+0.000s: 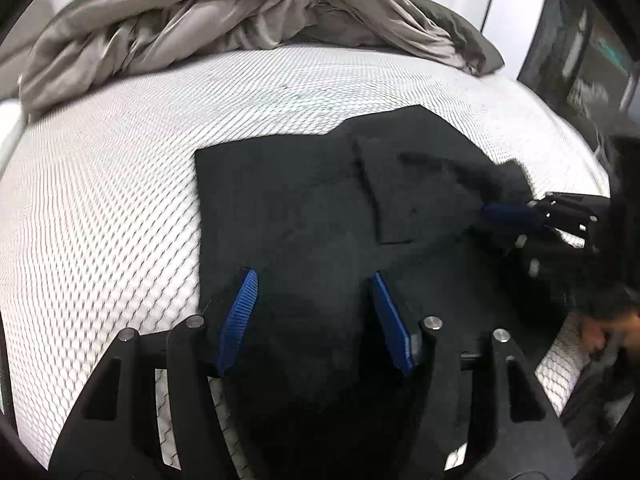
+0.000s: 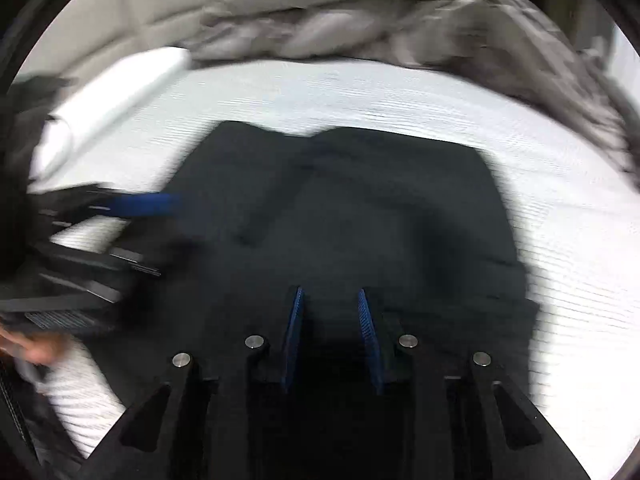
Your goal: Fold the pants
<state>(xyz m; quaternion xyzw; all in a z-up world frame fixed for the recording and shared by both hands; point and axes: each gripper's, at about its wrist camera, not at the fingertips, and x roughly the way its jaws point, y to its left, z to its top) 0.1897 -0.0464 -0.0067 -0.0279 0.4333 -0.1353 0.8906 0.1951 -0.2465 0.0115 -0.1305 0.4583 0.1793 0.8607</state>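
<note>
While the left gripper (image 1: 314, 284) hangs over the near part of the black pants (image 1: 304, 216) with its blue fingers (image 1: 240, 312) spread and nothing between them, the right gripper (image 1: 502, 210) comes in from the right side of the pants and seems to pinch a raised corner of cloth; in its own blurred view its fingers (image 2: 294, 328) stand somewhat apart over dark fabric, so I cannot tell whether it truly grips. The pants lie partly folded, a smaller flap resting on top toward their right side. To do this fold well, I judge the lifted edge should be carried across low and laid square on the layer beneath, the free gripper pressing the lower layer down so it does not drag or bunch. Under the pants is a white mattress (image 1: 120, 168) with a dark mesh pattern. Beyond the pants, a crumpled grey duvet (image 1: 200, 16) is heaped. To the pants' far right stands dark furniture, too blurred to name.
</note>
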